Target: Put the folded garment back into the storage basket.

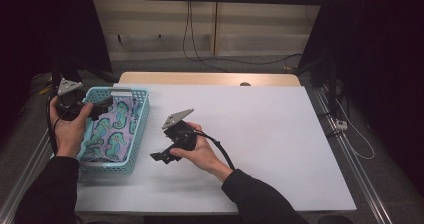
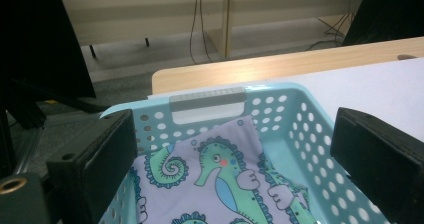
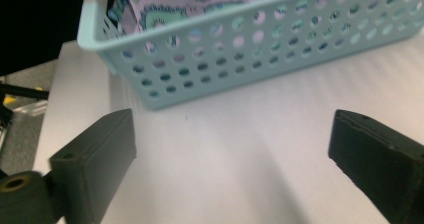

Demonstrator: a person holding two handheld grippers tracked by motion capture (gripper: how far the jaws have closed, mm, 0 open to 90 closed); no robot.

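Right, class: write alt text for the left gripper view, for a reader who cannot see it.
A light blue perforated basket holds a lilac cloth printed with green seahorses, seen between the two black jaws of the open left tool. Behind the basket are a white table with a wooden edge, and a floor with cables.

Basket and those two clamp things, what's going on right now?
Left gripper open over the basket. Right gripper open above bare table. Seahorse cloth lies inside basket, ungripped. Nothing in the way.

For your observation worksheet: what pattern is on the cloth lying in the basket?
Green seahorses on lilac cloth, clearest in the left gripper view, inside the blue basket.
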